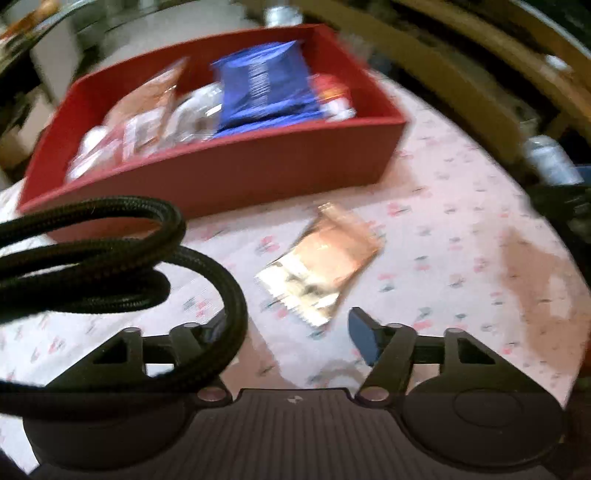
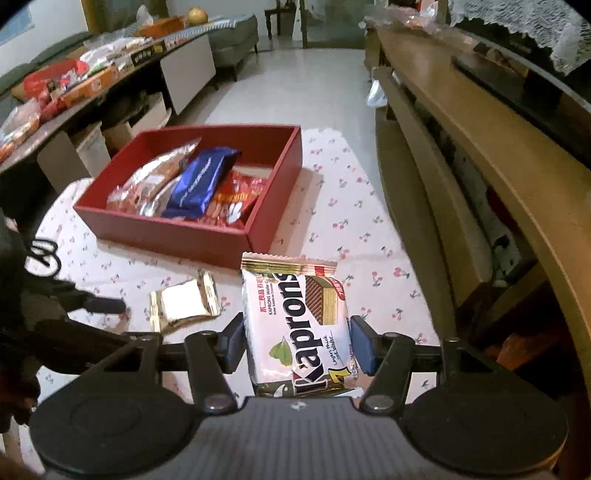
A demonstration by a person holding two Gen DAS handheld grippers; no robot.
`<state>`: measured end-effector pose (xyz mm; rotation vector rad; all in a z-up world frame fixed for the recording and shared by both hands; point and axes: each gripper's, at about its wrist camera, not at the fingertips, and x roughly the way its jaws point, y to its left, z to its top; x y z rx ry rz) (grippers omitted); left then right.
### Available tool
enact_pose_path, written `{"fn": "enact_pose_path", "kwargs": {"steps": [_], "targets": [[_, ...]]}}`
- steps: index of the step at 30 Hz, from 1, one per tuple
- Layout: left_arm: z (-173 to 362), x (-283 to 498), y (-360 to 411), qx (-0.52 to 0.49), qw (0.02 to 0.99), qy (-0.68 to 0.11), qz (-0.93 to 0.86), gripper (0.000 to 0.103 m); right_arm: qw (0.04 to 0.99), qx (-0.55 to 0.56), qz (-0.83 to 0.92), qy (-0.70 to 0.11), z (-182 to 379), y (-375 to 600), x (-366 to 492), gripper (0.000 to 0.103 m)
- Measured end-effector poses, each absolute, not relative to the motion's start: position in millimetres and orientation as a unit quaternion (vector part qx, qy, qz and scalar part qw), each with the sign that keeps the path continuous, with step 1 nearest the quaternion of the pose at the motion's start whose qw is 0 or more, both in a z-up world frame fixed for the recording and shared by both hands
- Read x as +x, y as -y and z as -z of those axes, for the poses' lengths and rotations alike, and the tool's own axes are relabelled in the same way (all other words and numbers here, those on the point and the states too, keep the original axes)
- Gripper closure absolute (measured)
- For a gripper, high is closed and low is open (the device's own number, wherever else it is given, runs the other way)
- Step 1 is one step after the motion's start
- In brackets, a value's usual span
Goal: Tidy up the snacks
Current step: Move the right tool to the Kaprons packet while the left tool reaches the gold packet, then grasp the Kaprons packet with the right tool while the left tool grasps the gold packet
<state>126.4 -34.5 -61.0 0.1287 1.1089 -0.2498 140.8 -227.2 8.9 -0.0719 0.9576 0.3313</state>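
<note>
a home, by the look of it a living room. a round table under a cherry-print tablecloth (image 2: 354,218) stands on a pale tiled floor (image 2: 295,81). along one wall runs a low cabinet (image 2: 184,70) with its top crowded by snack bags and boxes (a round fruit sits at its far end), and past it is a grey-green sofa (image 2: 236,40). on the other side is a long wooden sideboard (image 2: 461,122) with a lace cloth (image 2: 517,26) draped above. a red box (image 2: 177,232) of snacks sits on the table.
</note>
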Motion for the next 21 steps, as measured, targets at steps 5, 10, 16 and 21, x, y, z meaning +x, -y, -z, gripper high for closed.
{"fn": "enact_pose_path", "kwargs": {"steps": [5, 10, 16, 21], "targets": [[64, 147, 79, 0.196, 0.835, -0.486, 0.166, 0.006, 0.864, -0.042, -0.160, -0.475, 2, 219, 141, 0.017], [77, 166, 66, 0.176, 0.810, -0.516, 0.215, 0.017, 0.856, -0.042, -0.150, -0.492, 11, 218, 148, 0.017], [74, 163, 45, 0.138, 0.824, -0.504, 0.218, 0.046, 0.853, -0.050, -0.141, -0.500, 14, 205, 155, 0.017], [67, 157, 18, 0.107, 0.831, -0.498, 0.224, 0.056, 0.853, -0.067, -0.135, -0.500, 14, 187, 148, 0.017]]}}
